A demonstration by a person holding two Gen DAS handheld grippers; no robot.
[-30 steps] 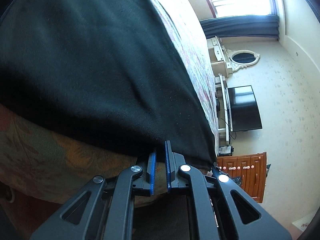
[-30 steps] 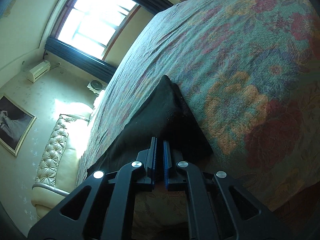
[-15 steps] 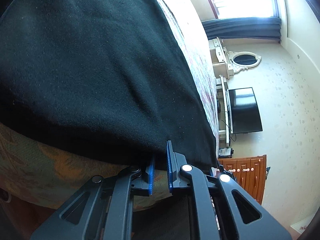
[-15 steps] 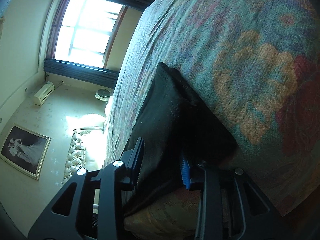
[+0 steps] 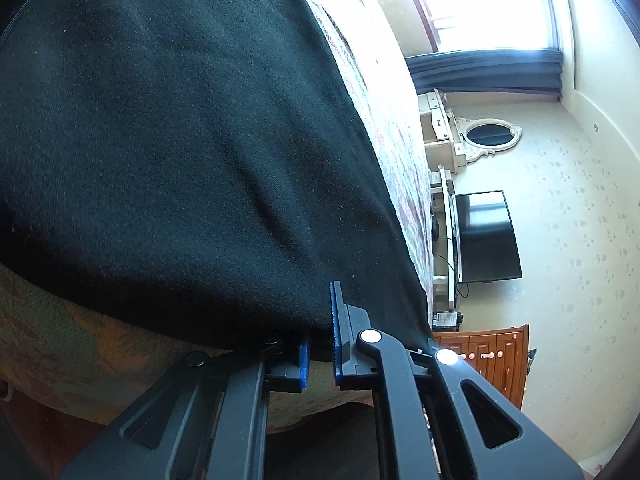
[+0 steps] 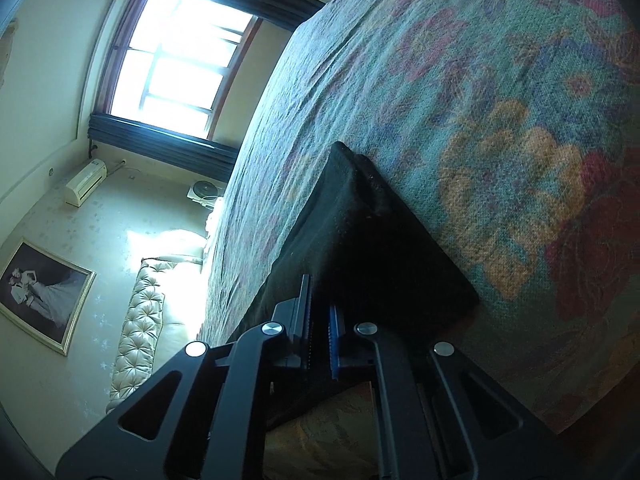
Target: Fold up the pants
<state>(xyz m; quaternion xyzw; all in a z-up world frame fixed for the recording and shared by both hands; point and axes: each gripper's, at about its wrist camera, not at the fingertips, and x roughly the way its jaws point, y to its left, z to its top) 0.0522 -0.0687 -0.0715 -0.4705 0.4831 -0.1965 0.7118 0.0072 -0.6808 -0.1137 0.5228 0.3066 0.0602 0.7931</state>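
Observation:
Black pants [image 5: 180, 140] lie spread on a flowered bedspread [image 5: 60, 340], filling most of the left wrist view. My left gripper [image 5: 319, 332] sits at their near edge, one blue pad under the cloth and one on top, its jaws closing onto that edge. In the right wrist view a folded end of the pants [image 6: 360, 232] rises to a point on the bedspread [image 6: 480, 80]. The jaws of my right gripper [image 6: 319, 320] are closing on the near hem, leaving a narrow slit between the pads with dark cloth in it.
Past the bed's edge stand a television [image 5: 486, 236], a wooden cabinet [image 5: 488, 356] and a dresser with an oval mirror [image 5: 490, 136]. The right wrist view shows a tufted headboard [image 6: 136, 332], a framed picture [image 6: 40, 288] and a bright window [image 6: 176, 64].
My right gripper spread wide around the pants' hem half a second ago and has narrowed on it again, rolling a little. The left gripper's lower pad has slipped under the cloth edge.

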